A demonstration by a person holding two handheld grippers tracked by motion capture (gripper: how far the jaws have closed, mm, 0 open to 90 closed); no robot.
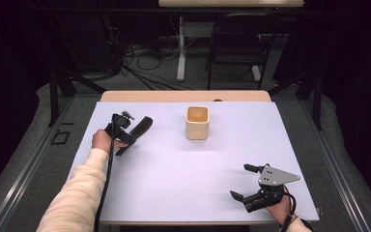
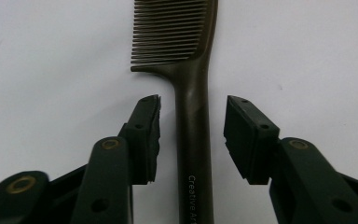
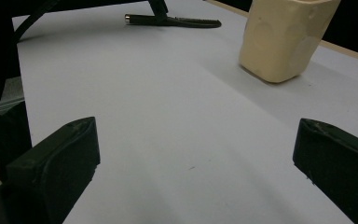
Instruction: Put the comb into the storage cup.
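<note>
Comb: dark brown plastic comb (image 2: 193, 140), handle lengthwise between the jaws.
Left hand-held gripper (image 2: 192, 135): part-open, pads clear (not gripping yet).

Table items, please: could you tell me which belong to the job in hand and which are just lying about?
In the job:
- comb, lying flat, its handle between the jaws of the left hand-held gripper, pads not yet touching it

Lying about:
- cream cup, upright, apart from the comb
- right hand-held gripper, open, resting near the table's front edge
- chair behind the table
</note>
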